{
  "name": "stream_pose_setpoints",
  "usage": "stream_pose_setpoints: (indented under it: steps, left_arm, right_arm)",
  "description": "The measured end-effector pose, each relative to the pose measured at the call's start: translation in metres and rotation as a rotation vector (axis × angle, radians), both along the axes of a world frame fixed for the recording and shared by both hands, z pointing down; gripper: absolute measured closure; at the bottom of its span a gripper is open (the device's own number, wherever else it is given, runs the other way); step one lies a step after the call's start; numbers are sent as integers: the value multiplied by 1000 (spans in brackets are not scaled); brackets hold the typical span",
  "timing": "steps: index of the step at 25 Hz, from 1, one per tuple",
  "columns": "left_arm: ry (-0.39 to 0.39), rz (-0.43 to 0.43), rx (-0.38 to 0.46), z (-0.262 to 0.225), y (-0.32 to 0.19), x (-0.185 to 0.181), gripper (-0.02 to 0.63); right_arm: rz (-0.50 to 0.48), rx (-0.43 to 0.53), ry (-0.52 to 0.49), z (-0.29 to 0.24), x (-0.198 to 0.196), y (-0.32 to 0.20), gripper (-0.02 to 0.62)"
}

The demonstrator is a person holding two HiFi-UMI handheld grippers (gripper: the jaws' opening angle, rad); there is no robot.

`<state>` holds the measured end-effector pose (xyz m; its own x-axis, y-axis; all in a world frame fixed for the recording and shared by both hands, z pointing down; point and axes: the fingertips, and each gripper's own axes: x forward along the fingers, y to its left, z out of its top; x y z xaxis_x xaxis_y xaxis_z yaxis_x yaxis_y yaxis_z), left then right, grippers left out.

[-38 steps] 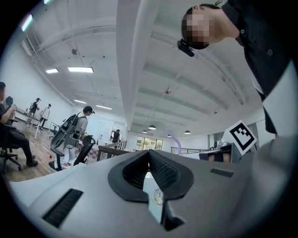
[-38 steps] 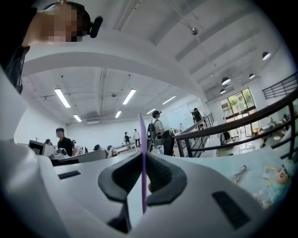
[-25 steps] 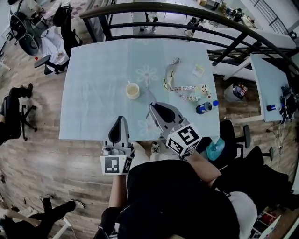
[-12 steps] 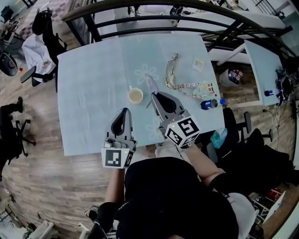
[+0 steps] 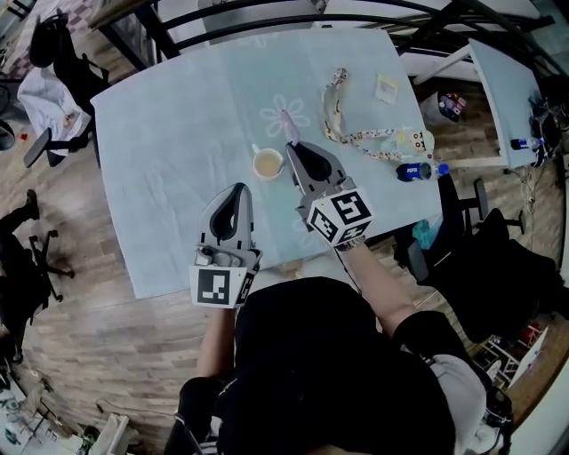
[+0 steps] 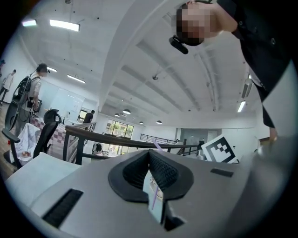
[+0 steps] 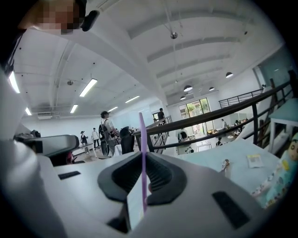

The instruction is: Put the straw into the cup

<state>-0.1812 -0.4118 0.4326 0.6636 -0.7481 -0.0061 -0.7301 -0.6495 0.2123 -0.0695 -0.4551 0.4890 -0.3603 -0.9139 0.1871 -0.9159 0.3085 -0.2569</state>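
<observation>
A small cup [image 5: 267, 163] of pale drink stands on the light blue table [image 5: 169, 151]. My right gripper [image 5: 292, 147] is just to the right of the cup, shut on a thin purple straw [image 5: 285, 121] that sticks out past its tips. In the right gripper view the straw [image 7: 143, 153] stands upright between the pads of the right gripper [image 7: 142, 158]. The left gripper [image 5: 238, 189] hovers near the table's front edge, short of the cup, with its jaws together and nothing held. In the left gripper view its jaws [image 6: 150, 155] leave only a thin slit.
A printed lanyard [image 5: 356, 135], a small packet [image 5: 386, 86] and a blue bottle [image 5: 416, 171] lie on the table's right side. A dark railing [image 5: 267, 11] runs behind the table. Office chairs [image 5: 62, 71] stand on the wooden floor to the left.
Both grippers have moved forward over the table toward the cup. The right one, still gripping the straw, now sits close beside the cup's right side.
</observation>
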Motion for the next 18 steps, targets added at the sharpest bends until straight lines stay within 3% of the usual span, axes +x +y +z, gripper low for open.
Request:
stream_pose_setpoints:
  steps: [18]
  left_arm:
    - [5,44,-68,26,-26,-7,592]
  right_arm:
    - [31,-179,76,118,-14,-30,563]
